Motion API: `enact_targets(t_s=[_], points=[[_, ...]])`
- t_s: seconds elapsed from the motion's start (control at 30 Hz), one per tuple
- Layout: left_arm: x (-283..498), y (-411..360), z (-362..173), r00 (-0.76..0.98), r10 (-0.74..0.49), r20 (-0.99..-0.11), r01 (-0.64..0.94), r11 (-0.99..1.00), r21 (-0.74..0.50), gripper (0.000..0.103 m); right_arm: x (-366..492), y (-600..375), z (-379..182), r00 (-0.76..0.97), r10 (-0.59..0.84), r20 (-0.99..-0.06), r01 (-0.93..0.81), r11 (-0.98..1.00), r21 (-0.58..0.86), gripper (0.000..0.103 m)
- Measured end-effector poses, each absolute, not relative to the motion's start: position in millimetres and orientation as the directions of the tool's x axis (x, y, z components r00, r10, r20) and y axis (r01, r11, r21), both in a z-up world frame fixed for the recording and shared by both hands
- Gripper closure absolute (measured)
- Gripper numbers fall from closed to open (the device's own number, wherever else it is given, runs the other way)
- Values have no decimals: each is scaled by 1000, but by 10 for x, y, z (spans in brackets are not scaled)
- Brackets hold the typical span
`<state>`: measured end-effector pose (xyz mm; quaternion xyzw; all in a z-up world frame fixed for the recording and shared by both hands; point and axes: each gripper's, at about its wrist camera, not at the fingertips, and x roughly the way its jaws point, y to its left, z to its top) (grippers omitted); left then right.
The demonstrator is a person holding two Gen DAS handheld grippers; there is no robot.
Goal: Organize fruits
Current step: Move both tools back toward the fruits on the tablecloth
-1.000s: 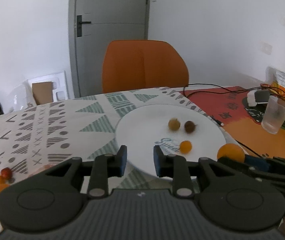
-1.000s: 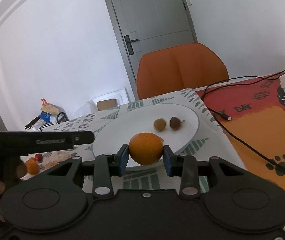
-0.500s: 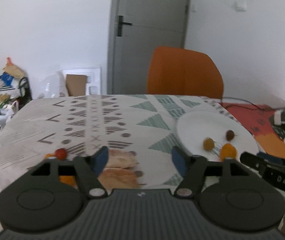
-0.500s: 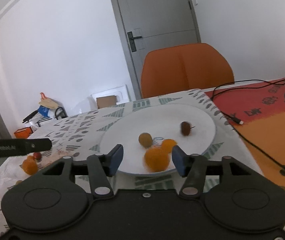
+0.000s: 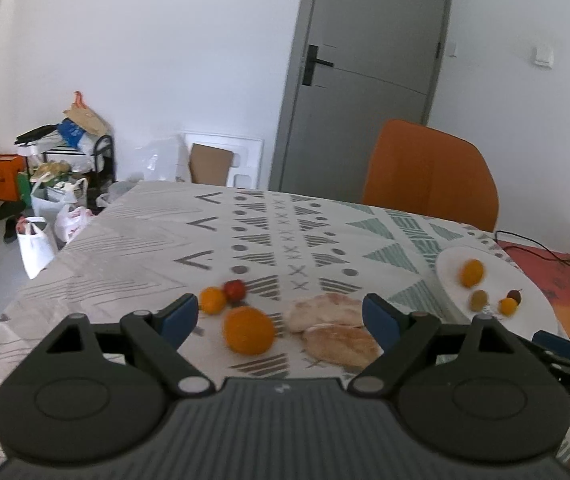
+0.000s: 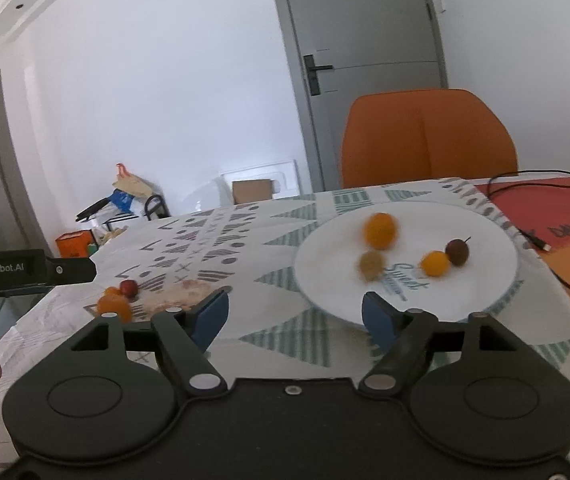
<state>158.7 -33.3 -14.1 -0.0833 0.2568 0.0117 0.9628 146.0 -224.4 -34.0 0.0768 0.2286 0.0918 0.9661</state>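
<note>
Between my spread left fingers, in the left wrist view, the large orange (image 5: 249,330) lies on the desk (image 5: 125,240) just past the left hand-held gripper (image 5: 281,318), which gapes wide and holds nothing. At about 11 o'clock from that orange sit a smaller orange fruit (image 5: 212,300) and a red fruit (image 5: 235,289), touching each other; at 3 o'clock lie two pale flat pieces (image 5: 337,330), close enough that I judge a careless closing could catch them. To do this well, I would centre the orange between the pads, come down low, and close slowly so the round fruit does not roll out. The white plate (image 5: 525,320) lies far off at 2 o'clock. In the right wrist view, the right hand-held gripper (image 6: 295,312) is also spread and empty, hovering at the plate's near rim. On the plate I see a blurred orange fruit (image 6: 381,230), a greenish one (image 6: 371,265), a small orange one (image 6: 435,263) and a dark one (image 6: 457,252); I should keep this side clear of them.
</note>
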Motion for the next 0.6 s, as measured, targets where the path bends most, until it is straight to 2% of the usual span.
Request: enact_targets(t_s=[0.33, 0.6], points=[[1472, -63, -219, 862, 14, -506, -120, 977, -177, 15, 1517, -1981, -353, 870, 229, -436, -171, 971, 168, 6], [1373, -6, -331, 864, 32, -502, -151, 969, -197, 15, 1555, -1848, -378, 847, 269, -459, -230, 963, 140, 2]])
